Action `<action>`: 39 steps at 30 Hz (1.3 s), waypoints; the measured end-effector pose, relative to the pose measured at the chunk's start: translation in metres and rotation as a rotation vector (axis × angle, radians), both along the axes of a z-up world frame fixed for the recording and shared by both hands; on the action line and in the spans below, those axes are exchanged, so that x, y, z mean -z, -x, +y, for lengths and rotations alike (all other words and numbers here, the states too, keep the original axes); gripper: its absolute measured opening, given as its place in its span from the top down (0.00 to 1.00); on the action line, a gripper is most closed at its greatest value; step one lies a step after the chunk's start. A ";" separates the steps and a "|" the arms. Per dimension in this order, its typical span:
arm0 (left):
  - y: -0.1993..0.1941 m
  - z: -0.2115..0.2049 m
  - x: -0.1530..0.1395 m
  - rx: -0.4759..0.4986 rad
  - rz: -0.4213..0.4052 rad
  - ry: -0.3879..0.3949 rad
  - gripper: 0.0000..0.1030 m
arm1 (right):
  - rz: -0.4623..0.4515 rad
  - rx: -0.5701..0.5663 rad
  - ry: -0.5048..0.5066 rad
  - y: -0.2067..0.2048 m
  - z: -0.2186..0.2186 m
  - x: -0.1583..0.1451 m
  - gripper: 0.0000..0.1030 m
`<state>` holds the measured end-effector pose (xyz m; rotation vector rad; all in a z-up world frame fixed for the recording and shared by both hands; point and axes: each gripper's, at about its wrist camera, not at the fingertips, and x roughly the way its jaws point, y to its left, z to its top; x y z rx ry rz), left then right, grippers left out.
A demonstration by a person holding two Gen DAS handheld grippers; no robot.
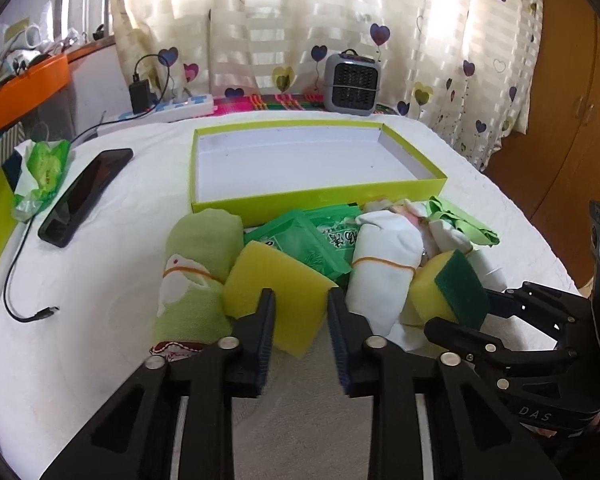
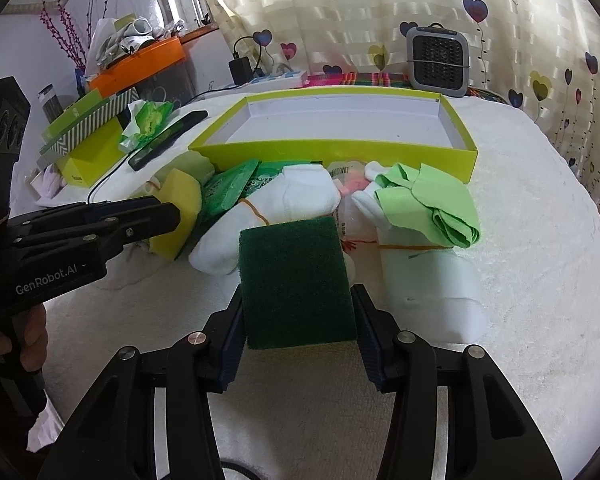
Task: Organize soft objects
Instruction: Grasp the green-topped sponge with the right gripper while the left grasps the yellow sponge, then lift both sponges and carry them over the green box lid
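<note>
Currently we hold one sponge in each gripper, left (image 1: 300, 300) on yellow sponge (image 1: 276, 280), right (image 2: 298, 296) on green-faced sponge (image 2: 296, 280); lift both clear, then lower flat into the tray (image 1: 320, 200).

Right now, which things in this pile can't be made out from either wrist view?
- Pink-and-white item, both views: buried under white sock rolls, identity unclear.
- Green printed packets, left wrist: text partly covered, too small.
- Scrub sponge's yellow body, right wrist: hidden beneath its dark green pad.
</note>
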<state>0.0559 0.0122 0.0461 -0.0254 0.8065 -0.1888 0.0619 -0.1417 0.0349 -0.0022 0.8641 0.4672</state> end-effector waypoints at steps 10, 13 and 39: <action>0.014 0.004 -0.007 -0.003 -0.025 0.027 0.88 | -0.014 0.002 -0.013 0.004 -0.002 -0.005 0.51; 0.023 0.006 -0.007 0.015 -0.022 0.018 0.89 | -0.018 0.000 -0.020 0.006 -0.002 -0.006 0.51; -0.001 0.024 0.013 -0.104 0.165 0.179 0.48 | -0.018 -0.026 -0.039 0.012 -0.001 -0.002 0.51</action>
